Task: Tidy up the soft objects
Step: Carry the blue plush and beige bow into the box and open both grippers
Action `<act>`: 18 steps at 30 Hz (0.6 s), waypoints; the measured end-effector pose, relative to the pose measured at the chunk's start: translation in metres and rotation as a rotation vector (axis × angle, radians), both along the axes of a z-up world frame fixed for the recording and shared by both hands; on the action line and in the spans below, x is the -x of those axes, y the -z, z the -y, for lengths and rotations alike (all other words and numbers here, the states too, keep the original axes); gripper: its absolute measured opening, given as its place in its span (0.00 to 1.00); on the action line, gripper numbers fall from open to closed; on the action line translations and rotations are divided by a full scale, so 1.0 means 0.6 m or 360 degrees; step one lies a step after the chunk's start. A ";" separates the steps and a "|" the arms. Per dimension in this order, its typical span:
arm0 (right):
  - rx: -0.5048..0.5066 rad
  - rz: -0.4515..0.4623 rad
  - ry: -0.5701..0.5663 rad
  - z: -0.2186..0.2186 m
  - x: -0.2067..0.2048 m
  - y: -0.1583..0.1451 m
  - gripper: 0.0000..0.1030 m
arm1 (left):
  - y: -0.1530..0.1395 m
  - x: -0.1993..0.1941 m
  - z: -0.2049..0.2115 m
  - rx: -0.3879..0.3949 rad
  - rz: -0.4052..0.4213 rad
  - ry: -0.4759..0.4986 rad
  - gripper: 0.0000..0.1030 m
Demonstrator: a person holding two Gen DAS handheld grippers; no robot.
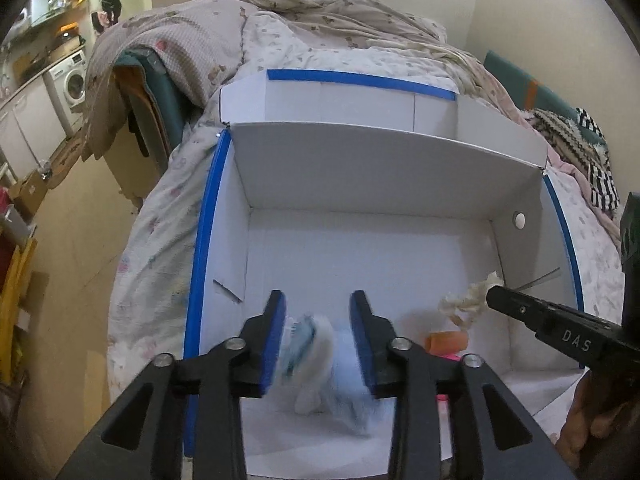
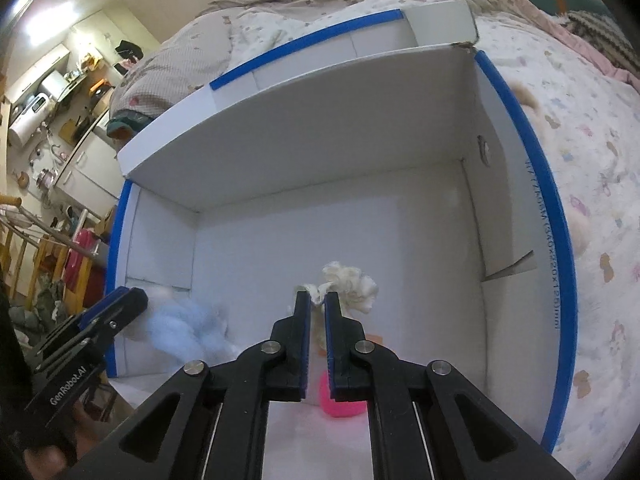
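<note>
Plush toy (image 1: 316,364) between left gripper (image 1: 318,340) fingers

One white cardboard box (image 1: 360,168) with blue-taped edges, sitting on one bed (image 1: 160,232). Inside the box, three soft items: one blurred white-and-pale-blue plush toy (image 1: 316,364), one cream knotted rope toy (image 2: 352,284), one pink-and-orange soft piece (image 2: 340,402), partly hidden so cannot tell if it is one item or two. Two grippers: left gripper (image 1: 318,344) and right gripper (image 2: 317,344). Four blue finger pads (image 1: 276,344) in all, two per gripper. One white round button (image 1: 519,220) on the box's right inner wall. One washing machine (image 1: 74,80) in the background. One crumpled duvet (image 1: 304,12) at the far end.
</note>
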State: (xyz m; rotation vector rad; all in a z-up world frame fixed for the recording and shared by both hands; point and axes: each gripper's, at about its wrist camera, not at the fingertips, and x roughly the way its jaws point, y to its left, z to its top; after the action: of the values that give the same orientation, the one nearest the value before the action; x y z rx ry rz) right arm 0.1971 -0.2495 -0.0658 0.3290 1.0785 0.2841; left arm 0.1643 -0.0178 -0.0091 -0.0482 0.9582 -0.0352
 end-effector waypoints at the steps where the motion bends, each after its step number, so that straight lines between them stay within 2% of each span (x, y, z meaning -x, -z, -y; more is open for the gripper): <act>1: -0.0009 0.0002 0.0003 0.000 -0.001 0.000 0.14 | -0.002 0.001 0.002 -0.0008 0.0005 0.0004 0.47; 2: -0.0020 0.0005 0.0008 0.002 -0.001 -0.001 0.22 | -0.004 0.002 0.003 -0.0012 0.0017 0.0003 0.56; 3: -0.0027 0.0012 0.0014 0.003 -0.001 -0.002 0.27 | -0.007 0.004 0.003 -0.0011 0.0033 0.0004 0.58; 4: -0.0037 0.0023 0.0017 0.004 0.000 -0.004 0.39 | -0.010 0.007 0.004 -0.0008 0.0048 0.0007 0.60; 5: -0.0049 0.0035 0.0019 0.005 0.001 -0.006 0.58 | -0.012 0.008 0.005 -0.0012 0.0056 0.0014 0.62; 7: -0.0068 0.0063 0.0034 0.007 0.003 -0.012 0.74 | -0.013 0.010 0.008 -0.0029 0.0062 0.0021 0.64; 11: -0.0005 0.0083 0.0059 0.007 0.006 -0.014 0.84 | -0.012 0.012 0.012 -0.0062 0.0069 0.0019 0.65; 18: -0.0001 0.0083 0.0055 0.008 0.004 -0.012 0.85 | -0.013 0.013 0.011 -0.0071 0.0082 0.0018 0.65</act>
State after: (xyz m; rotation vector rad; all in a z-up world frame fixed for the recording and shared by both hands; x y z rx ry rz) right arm 0.1949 -0.2545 -0.0584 0.3390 1.0208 0.2611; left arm 0.1567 -0.0242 -0.0011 -0.0006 0.9072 -0.0250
